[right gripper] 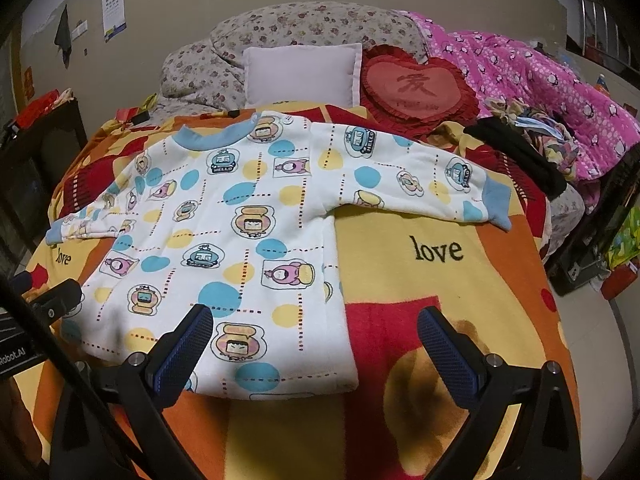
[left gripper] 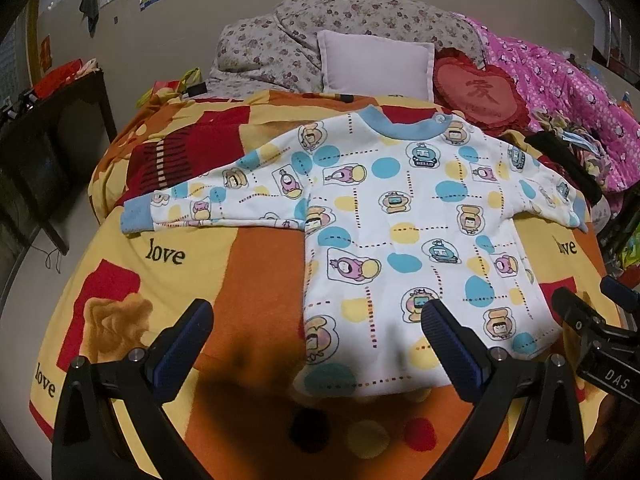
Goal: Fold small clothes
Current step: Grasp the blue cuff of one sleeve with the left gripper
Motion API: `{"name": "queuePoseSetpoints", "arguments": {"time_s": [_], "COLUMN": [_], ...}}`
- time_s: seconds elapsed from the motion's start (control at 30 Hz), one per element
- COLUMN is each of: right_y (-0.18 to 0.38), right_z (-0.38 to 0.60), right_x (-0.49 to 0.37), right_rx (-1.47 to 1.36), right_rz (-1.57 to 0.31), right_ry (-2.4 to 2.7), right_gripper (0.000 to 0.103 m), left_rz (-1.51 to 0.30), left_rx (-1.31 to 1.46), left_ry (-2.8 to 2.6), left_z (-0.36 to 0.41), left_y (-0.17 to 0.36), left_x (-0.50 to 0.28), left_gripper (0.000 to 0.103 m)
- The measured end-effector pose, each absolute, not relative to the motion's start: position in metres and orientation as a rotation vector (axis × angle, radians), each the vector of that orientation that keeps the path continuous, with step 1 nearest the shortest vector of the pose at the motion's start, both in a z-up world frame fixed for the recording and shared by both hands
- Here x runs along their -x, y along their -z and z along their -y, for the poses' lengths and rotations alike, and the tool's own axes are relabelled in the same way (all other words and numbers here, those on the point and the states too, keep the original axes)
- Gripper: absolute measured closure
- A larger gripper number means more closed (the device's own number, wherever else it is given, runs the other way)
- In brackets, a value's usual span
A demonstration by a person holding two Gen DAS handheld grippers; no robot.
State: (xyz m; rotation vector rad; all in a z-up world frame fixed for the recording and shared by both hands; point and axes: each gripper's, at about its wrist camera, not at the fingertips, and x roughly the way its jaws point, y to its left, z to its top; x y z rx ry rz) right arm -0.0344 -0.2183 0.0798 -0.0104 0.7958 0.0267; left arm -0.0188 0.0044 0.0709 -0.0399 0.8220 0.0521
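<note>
On blanket (right gripper: 436,280) "love"; shirt (right gripper: 240,220) "HELLO"; both grippers spread.

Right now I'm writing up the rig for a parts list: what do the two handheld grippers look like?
Both match. The left gripper and right gripper each have a black frame with angular arms, silver round bolts at the joints, and two jaws faced with dark blue textured pads. White lettering shows on the black bodies: "DAS" in the left view, "Robot.AI" in the right view. No hands or sleeves visible.
</note>
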Motion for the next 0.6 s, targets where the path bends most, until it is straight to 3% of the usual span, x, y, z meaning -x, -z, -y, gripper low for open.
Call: {"name": "queuePoseSetpoints", "arguments": {"time_s": [0.6], "right_y": [-0.087], "right_z": [0.176], "right_x": [0.01], "right_rx": [0.076], "right_rz": [-0.793], "right_ry": [-0.126], "right_gripper": [0.0], "left_rz": [-0.832], "left_rx": [0.18], "left_ry": [-0.141], "left_z": [-0.108], "left_y": [-0.085], "left_x": [-0.003], "left_gripper": [0.0]}}
